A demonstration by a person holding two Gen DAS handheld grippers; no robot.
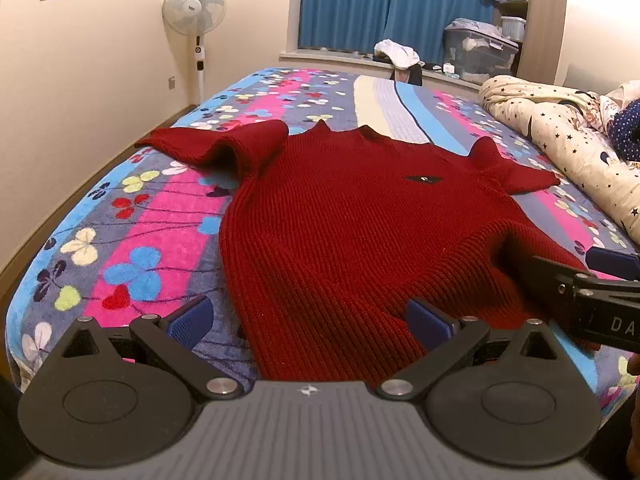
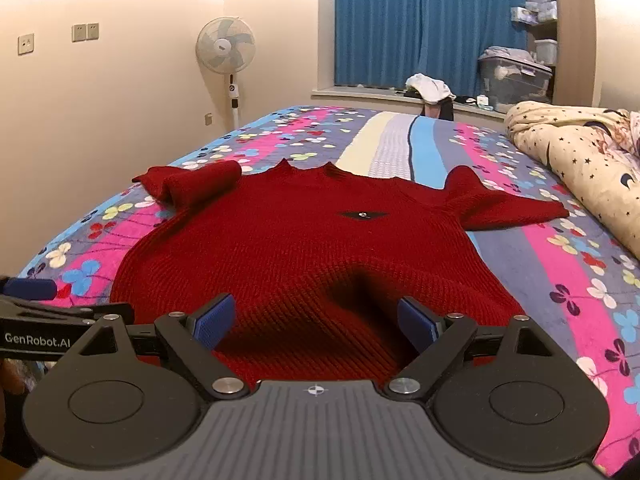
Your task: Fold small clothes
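A dark red knit sweater (image 1: 340, 216) lies face up on the bed, neck away from me, also seen in the right wrist view (image 2: 304, 248). Its left sleeve (image 1: 224, 144) is bunched and folded; its right sleeve (image 1: 516, 176) sticks out to the right. My left gripper (image 1: 310, 320) is open over the hem's left part, one pad over the blanket, one over the sweater. My right gripper (image 2: 314, 322) is open over the hem's right part, where the fabric humps up. The right gripper's side shows in the left wrist view (image 1: 592, 300).
The bed has a flowered striped blanket (image 1: 132, 216). A rolled star-print quilt (image 1: 560, 132) lies along the right side. A standing fan (image 1: 195, 12) is by the left wall. A storage box (image 1: 478, 50) and clothes sit on the window ledge beyond.
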